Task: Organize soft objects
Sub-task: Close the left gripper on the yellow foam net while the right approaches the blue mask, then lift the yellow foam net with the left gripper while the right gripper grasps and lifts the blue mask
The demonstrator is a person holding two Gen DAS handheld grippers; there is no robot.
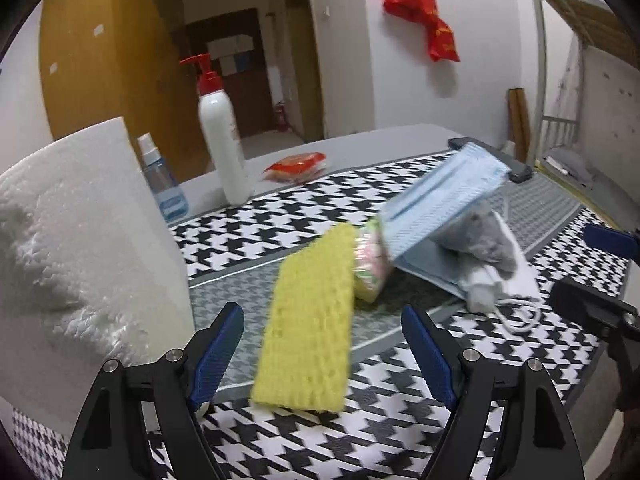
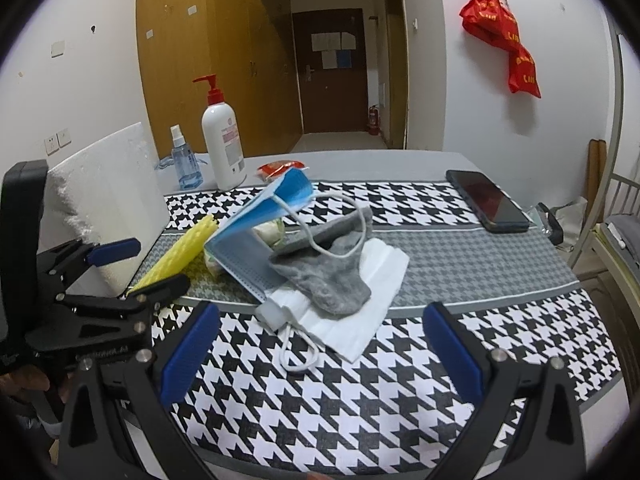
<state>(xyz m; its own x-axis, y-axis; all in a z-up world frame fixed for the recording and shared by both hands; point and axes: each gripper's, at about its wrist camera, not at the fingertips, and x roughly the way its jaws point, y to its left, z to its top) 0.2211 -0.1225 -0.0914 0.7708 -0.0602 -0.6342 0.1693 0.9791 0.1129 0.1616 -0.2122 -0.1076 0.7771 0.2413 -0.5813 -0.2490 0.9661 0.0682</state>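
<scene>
Your right view shows the phone (image 2: 490,202) whole at right of frame; the left view only catches its edge. Your left gripper (image 1: 322,354) gapes wide around the yellow sponge (image 1: 310,320), not touching. Your right gripper (image 2: 320,350) gapes wide, empty, near the white mask (image 2: 352,316) at centre frame.

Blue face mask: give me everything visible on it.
The blue face mask is a pleated, paper-like sheet, bent into a tent: its lower half lies on the houndstooth cloth, its upper half rears up. A white ear loop hangs off the top edge onto the grey sock. Its lower end overlaps the white mask. Neither gripper touches it.
</scene>
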